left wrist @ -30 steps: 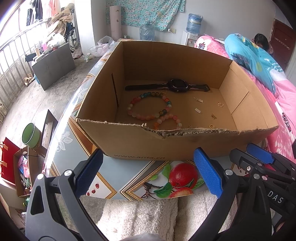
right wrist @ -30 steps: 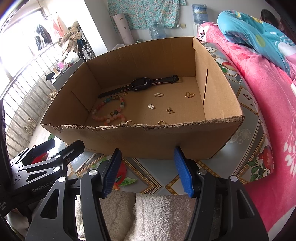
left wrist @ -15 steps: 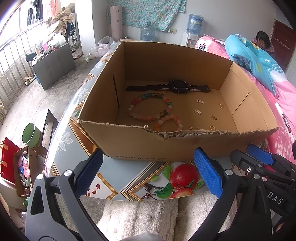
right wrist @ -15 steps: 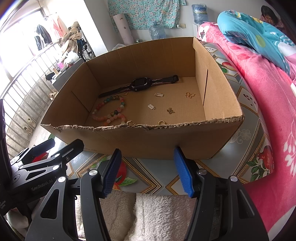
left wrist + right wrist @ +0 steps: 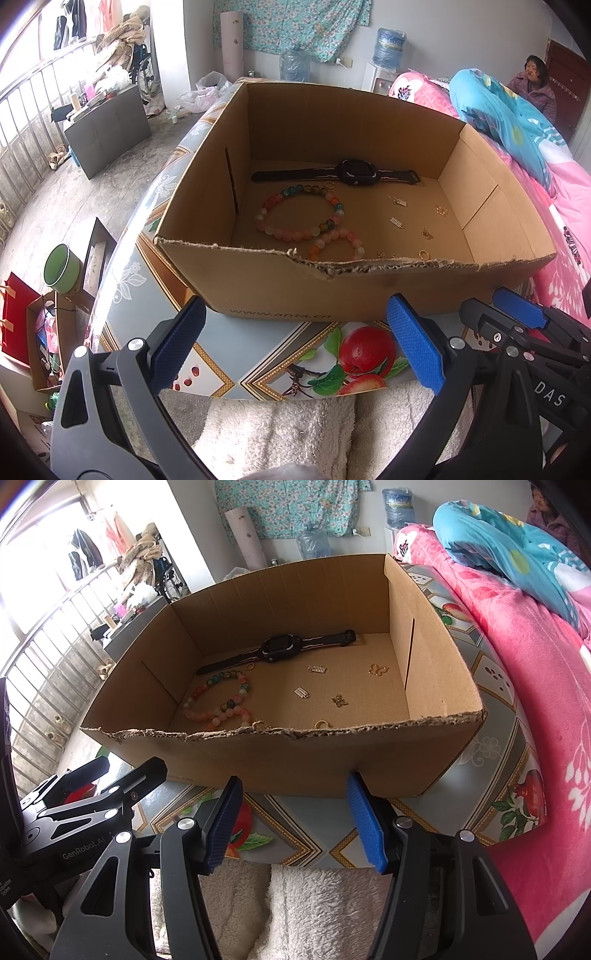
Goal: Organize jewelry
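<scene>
An open cardboard box (image 5: 280, 291) (image 5: 332, 760) stands on the patterned table. Inside lie a black watch (image 5: 354, 172) (image 5: 277, 650), a large multicoloured bead bracelet (image 5: 295, 214) (image 5: 221, 698), a smaller pink bead bracelet (image 5: 338, 245), and several small gold charms and rings (image 5: 397, 221) (image 5: 340, 700). My left gripper (image 5: 295, 343) is open and empty, in front of the box's near wall. My right gripper (image 5: 293, 823) is open and empty, also in front of the near wall. Each gripper shows at the other view's edge.
A fruit-patterned tablecloth (image 5: 354, 354) covers the table. A white fleecy cloth (image 5: 325, 904) lies at the near edge. A pink bed with a blue quilt (image 5: 517, 565) lies to the right. A person (image 5: 532, 85) sits at the back. Floor clutter lies on the left.
</scene>
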